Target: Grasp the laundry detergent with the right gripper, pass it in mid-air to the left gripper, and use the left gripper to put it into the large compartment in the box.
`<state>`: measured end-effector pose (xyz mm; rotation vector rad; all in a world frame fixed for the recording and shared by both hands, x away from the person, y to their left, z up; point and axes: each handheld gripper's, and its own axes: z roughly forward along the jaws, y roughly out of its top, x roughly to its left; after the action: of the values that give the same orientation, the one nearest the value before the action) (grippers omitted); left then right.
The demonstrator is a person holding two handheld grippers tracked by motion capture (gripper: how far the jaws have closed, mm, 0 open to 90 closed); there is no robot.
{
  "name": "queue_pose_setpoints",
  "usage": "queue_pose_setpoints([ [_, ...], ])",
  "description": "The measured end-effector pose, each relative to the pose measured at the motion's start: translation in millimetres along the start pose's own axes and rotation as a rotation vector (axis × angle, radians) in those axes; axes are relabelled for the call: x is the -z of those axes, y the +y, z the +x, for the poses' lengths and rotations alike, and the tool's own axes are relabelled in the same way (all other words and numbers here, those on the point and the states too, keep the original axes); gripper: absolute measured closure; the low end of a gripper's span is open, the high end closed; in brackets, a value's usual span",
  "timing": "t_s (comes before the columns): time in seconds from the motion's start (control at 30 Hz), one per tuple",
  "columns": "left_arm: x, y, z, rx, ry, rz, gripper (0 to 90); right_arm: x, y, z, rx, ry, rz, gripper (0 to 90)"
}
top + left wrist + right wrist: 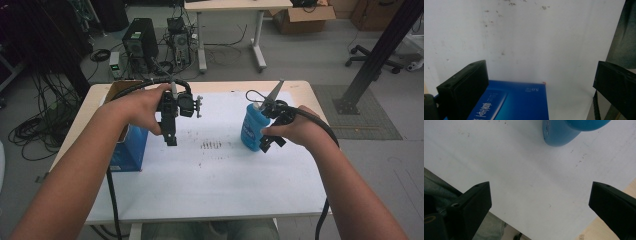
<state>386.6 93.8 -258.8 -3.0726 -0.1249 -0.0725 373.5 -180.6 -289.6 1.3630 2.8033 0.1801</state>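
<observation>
A person stood at the table with a tool in each hand. The left gripper (171,134) hung over the white sheet (210,175), pointing down, just beside the blue box (131,149). Its jaws stood wide apart with nothing between them. In the left gripper view the blue box (514,102) sat low, near 6 o'clock, close to one jaw but not inside the gap. I think the hand waited there so it could drop on the box or steady it (that is only my guess).

The right gripper (270,141) was next to the blue bottle (251,128), which stood upright on the sheet, at about 3 o'clock from the middle of the table. From the high view I could not tell if the tool touched the bottle. In the right gripper view the jaws were wide apart and empty, and the blue bottle (564,132) was up at 12 o'clock, well past the tips. So the bottle was not held. It stood on its own flat bottom.

The bottle was probably set upright so the jaws could close on its sides. The wide jaws made sense too, since both things are fat.
</observation>
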Motion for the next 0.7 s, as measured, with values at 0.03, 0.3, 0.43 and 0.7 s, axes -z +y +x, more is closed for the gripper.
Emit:
queue_pose_setpoints([
  [0.03,-0.4,1.4,-0.4,0.000,-0.001,0.006,0.2,-0.8,-0.1,-0.9,-0.001,0.000,0.007,4.6],
  [0.3,-1.9,5.3,-0.1,-0.007,-0.007,0.018,0.2,-0.1,0.1,-6.3,0.002,-0.002,0.016,4.6],
  [0.43,0.3,5.8,0.1,-0.004,-0.003,0.012,0.2,1.1,-0.5,-7.3,-0.003,-0.006,0.008,4.5],
  [0.7,1.6,8.9,1.3,-0.006,0.002,0.011,0.2,-0.3,-2.0,-8.1,-0.004,0.000,0.004,4.5],
])
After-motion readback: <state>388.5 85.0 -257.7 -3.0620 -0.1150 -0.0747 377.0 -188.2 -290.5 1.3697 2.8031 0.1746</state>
